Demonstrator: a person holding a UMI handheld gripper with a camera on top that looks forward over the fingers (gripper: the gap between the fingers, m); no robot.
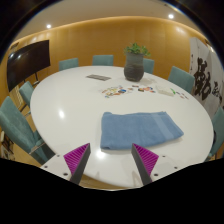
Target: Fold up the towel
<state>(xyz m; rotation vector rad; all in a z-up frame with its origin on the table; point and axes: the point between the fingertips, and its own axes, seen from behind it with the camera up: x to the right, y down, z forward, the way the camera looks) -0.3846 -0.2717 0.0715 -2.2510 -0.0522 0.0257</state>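
Container: dark grey round plant pot (134, 67) holds a green leafy plant (136, 49), at 12 o'clock.
Towel: blue folded cloth towel (141, 130) lies flat on the white round table (70, 110), just ahead of the fingers.
Gripper: hand-held gripper (111, 160) spread, empty.

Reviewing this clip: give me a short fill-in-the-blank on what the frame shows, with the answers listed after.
1. The towel lying on the white table is ____ in colour.
2. The gripper has its fingers ____, holding nothing.
3. The towel lies just ____ of the fingers.
4. Beyond the towel, at the table's far side, stands a potted ____.

Answers: blue; open; ahead; plant
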